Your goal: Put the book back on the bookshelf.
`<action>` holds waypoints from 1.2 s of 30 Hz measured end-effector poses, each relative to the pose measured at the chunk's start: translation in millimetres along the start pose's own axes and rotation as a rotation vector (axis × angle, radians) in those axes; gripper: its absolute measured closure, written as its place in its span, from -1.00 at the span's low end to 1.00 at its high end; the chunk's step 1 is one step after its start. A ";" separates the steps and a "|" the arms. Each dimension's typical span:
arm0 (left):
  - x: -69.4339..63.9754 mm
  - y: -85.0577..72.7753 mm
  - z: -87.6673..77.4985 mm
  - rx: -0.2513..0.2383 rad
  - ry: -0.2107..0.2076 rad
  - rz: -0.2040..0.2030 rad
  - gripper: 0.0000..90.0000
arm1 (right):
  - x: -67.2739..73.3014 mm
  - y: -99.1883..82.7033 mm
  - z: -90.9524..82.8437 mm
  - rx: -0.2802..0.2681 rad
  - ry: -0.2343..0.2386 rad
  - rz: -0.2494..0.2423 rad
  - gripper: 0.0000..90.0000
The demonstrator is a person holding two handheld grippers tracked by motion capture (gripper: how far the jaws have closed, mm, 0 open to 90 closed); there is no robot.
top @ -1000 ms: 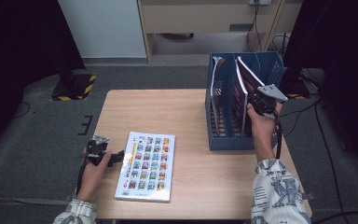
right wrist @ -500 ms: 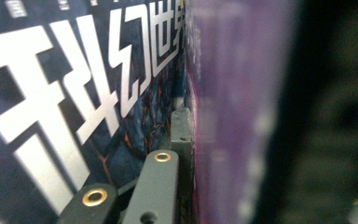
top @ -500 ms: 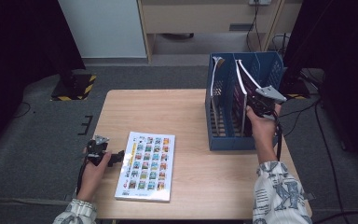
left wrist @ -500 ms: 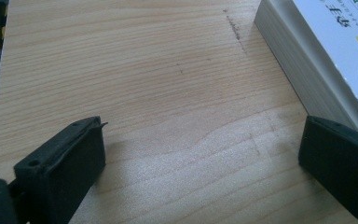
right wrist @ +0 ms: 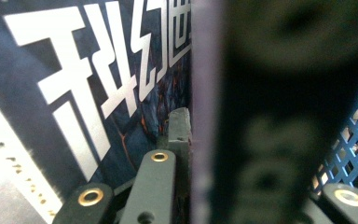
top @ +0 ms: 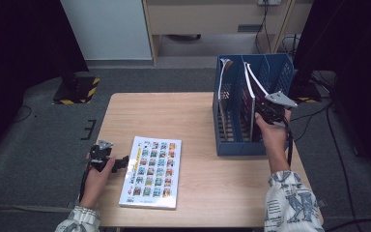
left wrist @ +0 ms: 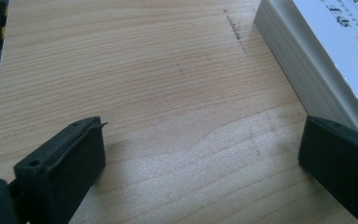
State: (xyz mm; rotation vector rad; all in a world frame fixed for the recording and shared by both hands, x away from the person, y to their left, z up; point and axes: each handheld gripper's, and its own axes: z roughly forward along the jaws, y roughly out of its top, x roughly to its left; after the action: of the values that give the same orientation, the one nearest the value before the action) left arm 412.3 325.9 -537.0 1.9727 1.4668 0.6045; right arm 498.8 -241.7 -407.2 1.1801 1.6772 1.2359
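Right gripper (top: 265, 112) is gripping a dark book (top: 249, 99) upright in the blue rack (top: 232, 145), jaws nearly shut on its edge. Left gripper (top: 121, 163) is resting wide, empty, just left of the flat book (top: 150, 171), long axis running away from the person.

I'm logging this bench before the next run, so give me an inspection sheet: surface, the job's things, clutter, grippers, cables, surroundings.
Surface: light wooden table, faint dark scuffs in the left gripper view.
Job's things: dark-covered book leaning in the blue plastic mesh file rack; thick white book with a grid of coloured pictures lying flat near the front edge.
Clutter: nothing seen.
Grippers: right gripper shut on the dark-covered book; left gripper resting on the table, jaws open, one jaw beside the white book's edge.
Cables: one trails from each gripper; more lie on the floor at right.
Surroundings: grey carpet, yellow-black striped base, pale cabinet behind.
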 end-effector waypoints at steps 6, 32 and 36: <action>0.0 0.0 0.0 0.000 0.000 0.000 -1.00 | 1.5 1.1 -4.8 -0.028 0.002 0.000 0.77; -0.1 0.1 0.2 -0.001 0.000 -0.002 -1.00 | 2.4 13.3 -4.3 -0.108 -0.137 -0.090 0.86; -0.1 0.1 0.2 -0.001 0.000 -0.002 -1.00 | 3.5 11.6 -2.2 -0.114 -0.135 -0.084 0.86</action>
State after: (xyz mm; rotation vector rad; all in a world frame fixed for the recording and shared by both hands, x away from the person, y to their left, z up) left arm 412.4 325.8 -537.1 1.9705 1.4677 0.6042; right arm 498.5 -237.6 -395.5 1.0886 1.5217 1.1579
